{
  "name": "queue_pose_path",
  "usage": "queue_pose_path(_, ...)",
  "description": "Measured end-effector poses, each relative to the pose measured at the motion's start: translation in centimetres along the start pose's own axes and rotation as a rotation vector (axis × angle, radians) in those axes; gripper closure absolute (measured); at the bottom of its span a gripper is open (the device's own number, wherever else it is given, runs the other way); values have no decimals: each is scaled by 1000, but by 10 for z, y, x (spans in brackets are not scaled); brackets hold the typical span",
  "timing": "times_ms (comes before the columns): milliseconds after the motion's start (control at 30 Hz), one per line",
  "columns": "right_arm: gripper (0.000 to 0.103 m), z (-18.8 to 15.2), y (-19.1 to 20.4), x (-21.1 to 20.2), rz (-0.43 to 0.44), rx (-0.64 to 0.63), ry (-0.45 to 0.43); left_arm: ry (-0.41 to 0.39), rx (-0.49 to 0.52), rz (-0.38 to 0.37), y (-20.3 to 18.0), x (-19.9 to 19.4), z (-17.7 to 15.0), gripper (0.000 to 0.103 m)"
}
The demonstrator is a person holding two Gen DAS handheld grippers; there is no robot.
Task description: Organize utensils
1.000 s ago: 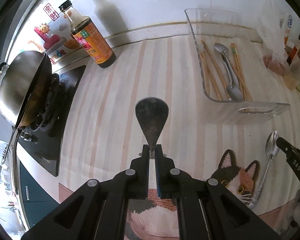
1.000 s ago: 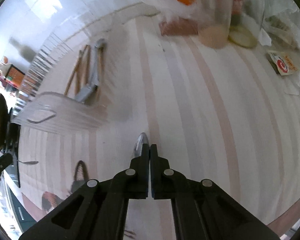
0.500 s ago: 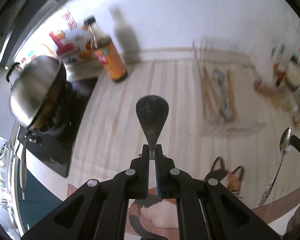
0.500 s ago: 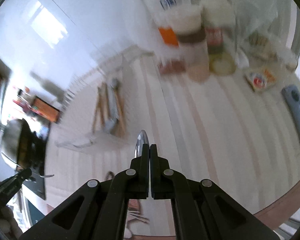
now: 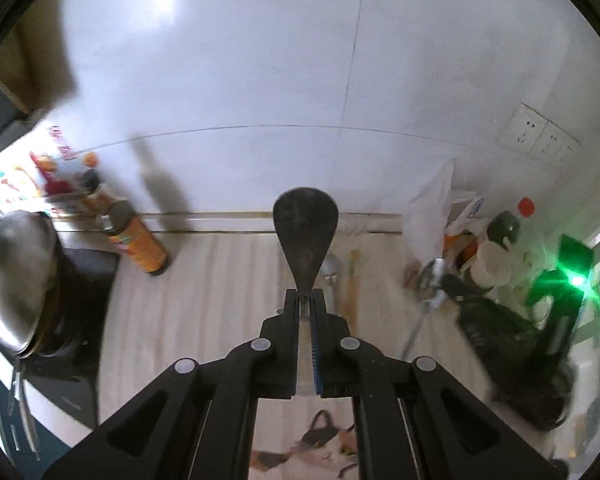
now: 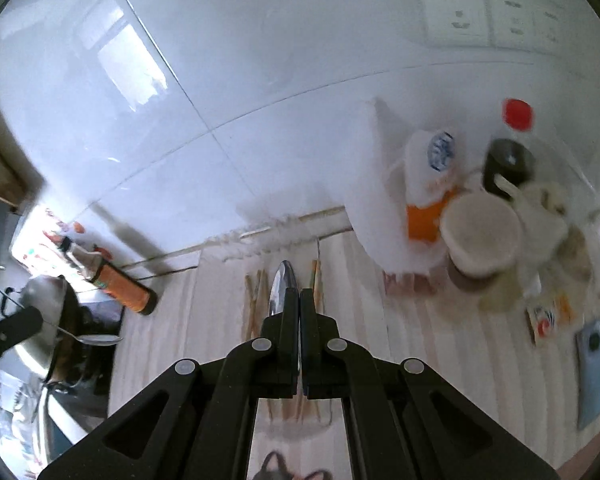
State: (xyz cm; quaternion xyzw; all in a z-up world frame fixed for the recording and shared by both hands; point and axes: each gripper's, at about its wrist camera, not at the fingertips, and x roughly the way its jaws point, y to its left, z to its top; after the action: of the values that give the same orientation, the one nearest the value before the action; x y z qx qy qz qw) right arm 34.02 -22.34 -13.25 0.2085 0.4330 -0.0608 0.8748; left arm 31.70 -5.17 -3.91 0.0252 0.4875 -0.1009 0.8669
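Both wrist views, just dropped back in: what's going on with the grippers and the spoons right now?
A person holds a gripper in each hand. The left gripper is shut on a metal spoon, bowl sticking out ahead. The right gripper is shut on a second spoon. Both are held above the striped counter, over the clear tray holding chopsticks. Neither spoon is in the tray yet.

Blur and hidden parts around both tongs

The spoon's handle (image 5: 305,294) vanishes between the left tongs (image 5: 305,300); the chopsticks (image 6: 254,300) and clear tray beyond the right tongs (image 6: 300,300) are smeared and partly covered by them. The jars (image 6: 480,236) to their right are blurred, labels unreadable; the wok (image 5: 16,280) far left is cut off.
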Motion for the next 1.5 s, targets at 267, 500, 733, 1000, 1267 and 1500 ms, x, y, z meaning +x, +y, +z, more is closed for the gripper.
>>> queue_pose_path(267,93,4,-9,52,-9,-5,145,161,5,-62,-6,64,5,86)
queue_pose_path(500,51,-31,-20,35,-93,-82,162,66,-24,107,15,64,-30,22)
queue_pose_path(733,28,-78,-22,22,-174,-169,170,39,3,213,10,77,-68,0)
queue_pose_path(1000,26,-88,-92,28,-143,52,213,-12,-53,457,25,84,-95,0)
queue_pose_path(1267,31,-59,-103,121,-33,138,274,36,-172,673,68,115,-96,0)
queue_pose_path(1500,75,-41,-85,189,-77,63,311,79,-193,713,85,136,-92,0)
